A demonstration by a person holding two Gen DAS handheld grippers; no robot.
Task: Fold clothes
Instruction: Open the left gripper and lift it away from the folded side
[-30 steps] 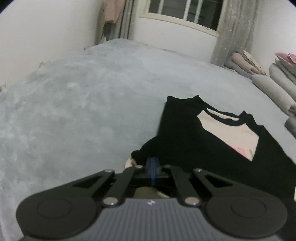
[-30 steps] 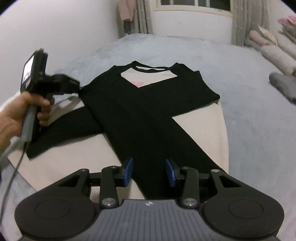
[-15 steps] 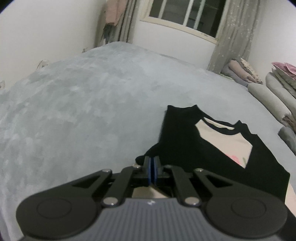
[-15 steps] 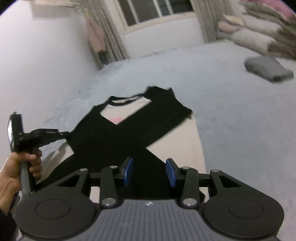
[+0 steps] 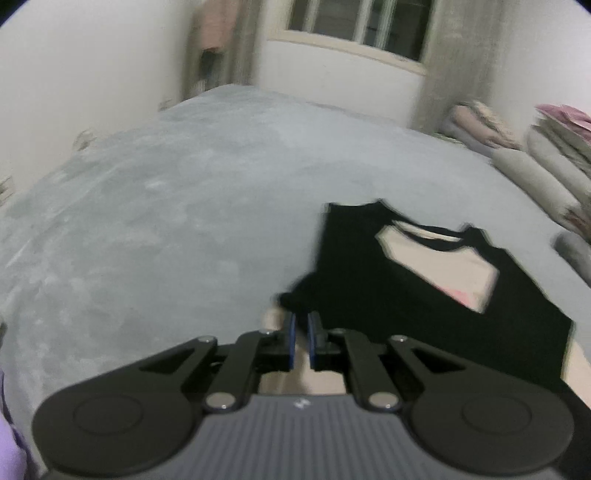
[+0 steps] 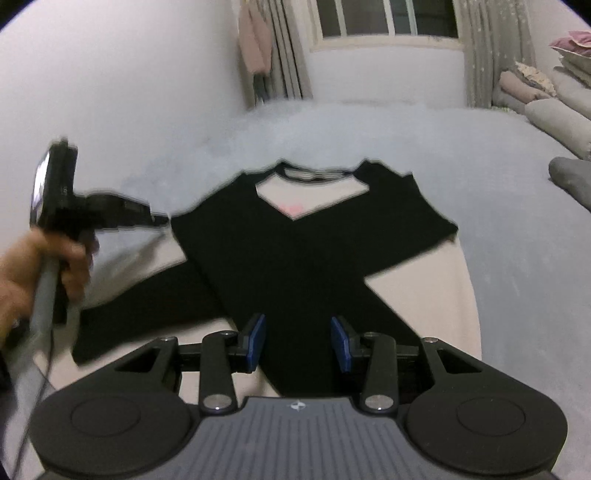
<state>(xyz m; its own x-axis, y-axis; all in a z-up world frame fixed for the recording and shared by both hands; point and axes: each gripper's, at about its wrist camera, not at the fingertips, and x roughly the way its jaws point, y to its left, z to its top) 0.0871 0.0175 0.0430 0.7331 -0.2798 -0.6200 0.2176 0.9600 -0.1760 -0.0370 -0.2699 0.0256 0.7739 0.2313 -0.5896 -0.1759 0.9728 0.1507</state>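
A cream shirt with black sleeves (image 6: 314,258) lies flat on the grey bed, neck toward the window, both sleeves folded across the body. In the left wrist view the shirt (image 5: 424,295) sits ahead and to the right. My left gripper (image 5: 301,332) has its blue pads a little apart, with cream cloth showing through the gap and the black shoulder fold just beyond the tips. In the right wrist view the left gripper (image 6: 162,220) sits at the shirt's left shoulder, held by a hand (image 6: 40,269). My right gripper (image 6: 298,341) hangs open over the crossed sleeve, holding nothing.
The grey bedspread (image 5: 166,221) stretches wide to the left and back. Rolled blankets and pillows (image 6: 554,110) are stacked along the right wall, with a folded grey garment (image 6: 570,177) in front of them. A window (image 5: 362,26) and curtains stand at the far end.
The left gripper's pads, pressed together on the black shoulder fold before, now stand slightly apart. The right gripper swung upward and back down over the shirt's lower half, still open.
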